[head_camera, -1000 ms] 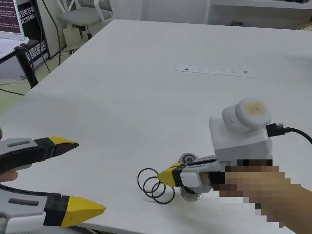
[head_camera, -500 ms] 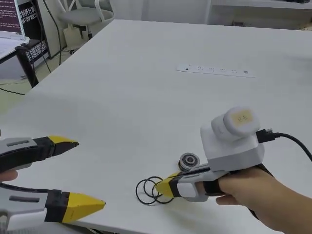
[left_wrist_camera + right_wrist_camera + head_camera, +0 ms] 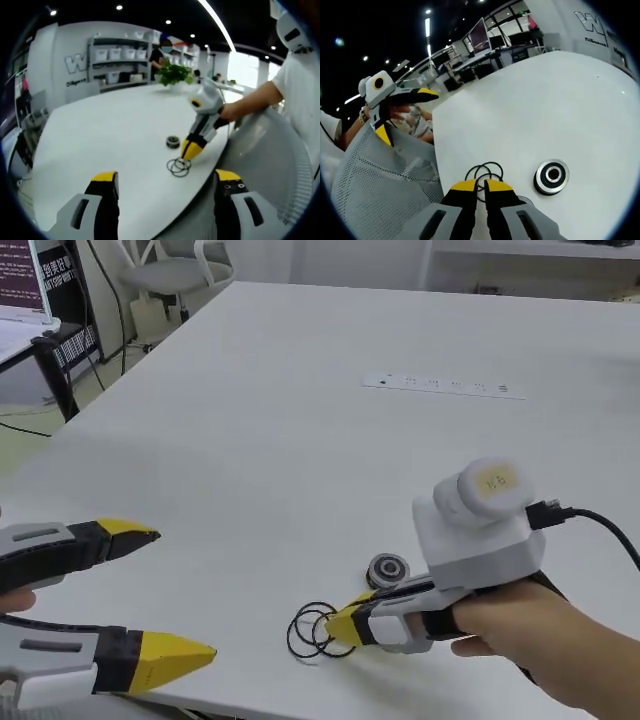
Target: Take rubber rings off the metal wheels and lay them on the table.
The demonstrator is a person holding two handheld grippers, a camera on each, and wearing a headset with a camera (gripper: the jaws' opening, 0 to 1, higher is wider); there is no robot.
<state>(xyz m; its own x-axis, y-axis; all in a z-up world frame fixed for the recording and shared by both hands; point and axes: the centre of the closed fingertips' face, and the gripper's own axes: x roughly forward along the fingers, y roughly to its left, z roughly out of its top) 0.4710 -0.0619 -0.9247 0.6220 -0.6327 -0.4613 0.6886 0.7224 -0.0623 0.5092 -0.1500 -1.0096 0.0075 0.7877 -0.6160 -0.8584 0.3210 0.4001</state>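
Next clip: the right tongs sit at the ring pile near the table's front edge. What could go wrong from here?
1. The thin black rubber rings overlap in a loose pile at the tips of the right tongs. Pulling away could drag them, and the near edge of the white table is close, so one might slide off.
2. The small round metal wheel lies loose beside the tongs; a sideways sweep could knock it away.

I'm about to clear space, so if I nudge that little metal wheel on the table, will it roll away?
Probably not: the metal wheel lies flat on the white table, so it should slide rather than roll. It looks like solid metal, so it is likely heavy for its size.
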